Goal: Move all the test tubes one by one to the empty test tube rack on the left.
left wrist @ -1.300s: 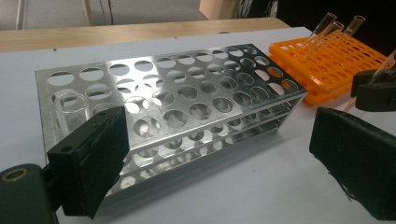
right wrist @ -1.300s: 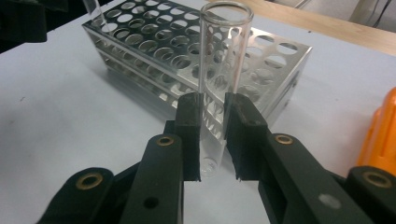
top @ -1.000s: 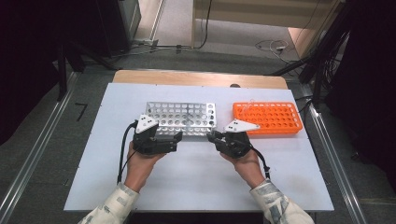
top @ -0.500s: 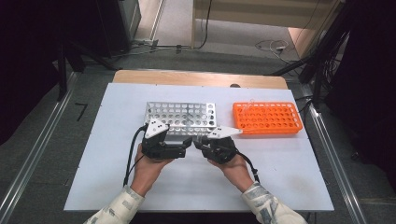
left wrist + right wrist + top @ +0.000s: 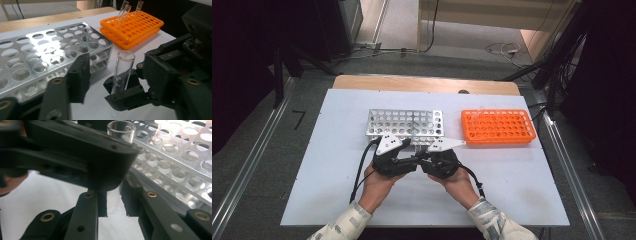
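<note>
A clear glass test tube [image 5: 122,72] stands upright just in front of the metal rack [image 5: 404,125]. My right gripper [image 5: 114,205] is shut on its lower end [image 5: 113,206]. My left gripper [image 5: 117,67] faces it from the other side. Its jaws have just been closing, with the tube between them. A gap shows on each side of the glass, so the pads do not press on it. In the high view the left gripper [image 5: 409,161] and the right gripper [image 5: 424,161] meet tip to tip at the middle of the white board [image 5: 337,190].
The metal rack [image 5: 50,50] with empty holes lies directly behind the grippers. An orange rack [image 5: 498,126] sits to its right and holds three clear tubes [image 5: 123,12] at its far end. Cables trail back from both grippers toward the person's sleeves.
Both hands have moved toward each other in front of the metal rack, from well apart to tip to tip. The left hand slid right, the right hand slid left.
</note>
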`<state>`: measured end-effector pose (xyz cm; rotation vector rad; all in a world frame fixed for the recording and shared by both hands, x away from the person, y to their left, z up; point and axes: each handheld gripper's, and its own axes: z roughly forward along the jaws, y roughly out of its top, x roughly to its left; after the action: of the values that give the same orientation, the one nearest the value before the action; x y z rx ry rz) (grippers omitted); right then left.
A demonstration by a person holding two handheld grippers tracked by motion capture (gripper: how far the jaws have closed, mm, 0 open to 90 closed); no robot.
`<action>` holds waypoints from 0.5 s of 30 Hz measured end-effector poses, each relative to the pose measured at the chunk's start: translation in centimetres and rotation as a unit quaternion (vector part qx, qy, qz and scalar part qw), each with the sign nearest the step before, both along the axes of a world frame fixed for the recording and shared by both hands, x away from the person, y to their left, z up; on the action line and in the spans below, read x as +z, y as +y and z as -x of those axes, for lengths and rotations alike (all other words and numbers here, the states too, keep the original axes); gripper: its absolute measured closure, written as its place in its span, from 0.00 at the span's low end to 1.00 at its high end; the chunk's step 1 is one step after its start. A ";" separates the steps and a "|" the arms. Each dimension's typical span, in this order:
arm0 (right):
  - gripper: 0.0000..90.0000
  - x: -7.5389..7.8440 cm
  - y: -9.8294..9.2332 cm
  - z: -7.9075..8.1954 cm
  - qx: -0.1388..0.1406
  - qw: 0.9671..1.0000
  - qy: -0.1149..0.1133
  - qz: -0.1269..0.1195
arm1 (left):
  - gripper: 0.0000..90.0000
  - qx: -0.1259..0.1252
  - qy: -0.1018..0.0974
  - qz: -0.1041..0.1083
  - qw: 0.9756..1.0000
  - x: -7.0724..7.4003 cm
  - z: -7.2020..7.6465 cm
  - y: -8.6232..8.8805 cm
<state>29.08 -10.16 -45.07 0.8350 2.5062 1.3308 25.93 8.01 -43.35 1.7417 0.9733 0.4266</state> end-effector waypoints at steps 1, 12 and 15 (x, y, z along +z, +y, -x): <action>0.81 0.0 0.0 0.0 0.001 1.000 0.001 0.000 | 0.51 -0.004 -0.001 -0.001 1.000 0.0 0.0 0.0; 0.81 -0.1 0.3 0.1 0.006 1.000 0.006 0.002 | 0.82 -0.011 -0.004 -0.010 1.000 -0.1 0.1 -0.1; 0.81 -0.2 0.3 0.1 0.007 1.000 0.006 0.001 | 0.83 -0.008 -0.004 -0.012 1.000 -0.1 0.1 -0.1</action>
<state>28.97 -9.84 -45.24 0.8308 2.5269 1.3301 25.86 7.89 -43.43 1.7667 0.9511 0.4366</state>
